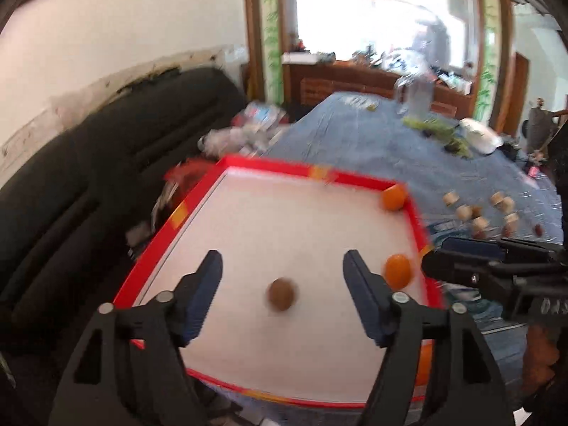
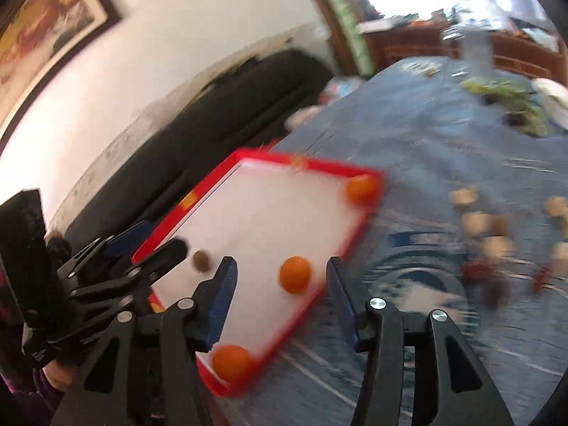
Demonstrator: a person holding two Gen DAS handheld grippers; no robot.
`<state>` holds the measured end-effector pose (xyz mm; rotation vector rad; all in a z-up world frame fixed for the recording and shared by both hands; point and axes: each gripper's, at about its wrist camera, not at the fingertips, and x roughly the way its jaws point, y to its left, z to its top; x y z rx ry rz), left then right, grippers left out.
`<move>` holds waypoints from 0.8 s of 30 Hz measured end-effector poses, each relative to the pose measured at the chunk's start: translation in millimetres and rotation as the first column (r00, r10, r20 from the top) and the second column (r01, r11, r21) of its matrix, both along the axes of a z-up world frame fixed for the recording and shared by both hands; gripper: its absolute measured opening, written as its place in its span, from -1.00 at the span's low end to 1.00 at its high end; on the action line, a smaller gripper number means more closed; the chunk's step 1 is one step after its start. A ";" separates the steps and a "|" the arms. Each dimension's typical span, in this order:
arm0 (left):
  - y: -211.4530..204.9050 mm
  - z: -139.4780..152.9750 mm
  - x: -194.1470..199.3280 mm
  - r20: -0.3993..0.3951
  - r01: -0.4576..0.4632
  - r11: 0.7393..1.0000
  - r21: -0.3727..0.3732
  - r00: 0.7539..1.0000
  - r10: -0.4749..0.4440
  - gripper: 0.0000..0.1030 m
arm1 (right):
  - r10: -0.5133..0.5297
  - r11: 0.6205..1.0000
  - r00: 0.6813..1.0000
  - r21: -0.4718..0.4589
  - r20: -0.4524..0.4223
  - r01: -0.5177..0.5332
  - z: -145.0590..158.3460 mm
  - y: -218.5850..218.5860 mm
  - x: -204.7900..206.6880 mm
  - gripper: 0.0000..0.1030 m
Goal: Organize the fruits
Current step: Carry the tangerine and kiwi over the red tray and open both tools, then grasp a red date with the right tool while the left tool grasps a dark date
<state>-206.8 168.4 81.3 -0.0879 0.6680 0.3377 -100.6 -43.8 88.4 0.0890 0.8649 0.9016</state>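
A brown fruit [image 1: 281, 293] lies loose in the red tray [image 1: 355, 177] between the left gripper's [image 1: 282, 266] spread fingers.

A home living room: a black sofa [image 1: 117, 163] along the wall, a framed painting [image 2: 46, 32], a cluttered wooden sideboard [image 1: 358, 81].

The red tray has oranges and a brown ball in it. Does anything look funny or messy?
Inside the red tray nothing looks spilled: three oranges and one brown fruit lie loose and apart. The odd bit is beside it: small pale pieces and dark red bits lie scattered on the blue tablecloth.
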 end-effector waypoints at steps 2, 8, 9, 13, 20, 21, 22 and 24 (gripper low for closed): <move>-20.9 9.3 3.8 0.025 0.065 0.998 -0.007 0.998 -0.064 0.63 | -0.078 0.997 0.997 -0.005 0.018 0.078 5.0 -36.3 7.9 0.08; -98.9 18.9 33.3 0.030 0.256 0.967 -0.008 0.966 -0.256 0.91 | -0.326 0.943 0.944 -0.053 0.047 0.328 5.4 -144.8 33.3 0.09; -109.3 17.7 37.8 0.024 0.276 0.961 -0.005 0.961 -0.276 0.91 | -0.357 0.930 0.933 -0.070 0.054 0.360 4.1 -162.9 38.4 0.10; -154.4 1.3 63.0 -0.044 0.359 0.933 0.014 0.933 -0.358 0.91 | -0.427 0.892 0.901 -0.132 0.074 0.433 -6.5 -210.1 61.6 0.10; -188.9 -23.4 90.0 -0.131 0.416 0.909 0.009 0.902 -0.412 0.82 | -0.427 0.873 0.903 -0.237 0.054 0.427 -31.6 -241.0 93.1 -0.13; -191.6 -26.7 92.7 -0.145 0.425 0.905 0.004 0.896 -0.420 0.68 | -0.430 0.866 0.901 -0.256 0.055 0.429 -34.8 -241.5 97.6 -0.20; -193.7 -30.2 95.6 -0.162 0.435 0.900 -0.009 0.888 -0.431 0.58 | -0.427 0.864 0.903 -0.273 0.052 0.424 -37.7 -240.5 101.9 -0.24; -196.8 -36.3 102.5 -0.186 0.451 0.891 -0.056 0.872 -0.453 0.34 | -0.407 0.869 0.912 -0.289 0.045 0.402 -41.9 -234.8 107.4 -0.24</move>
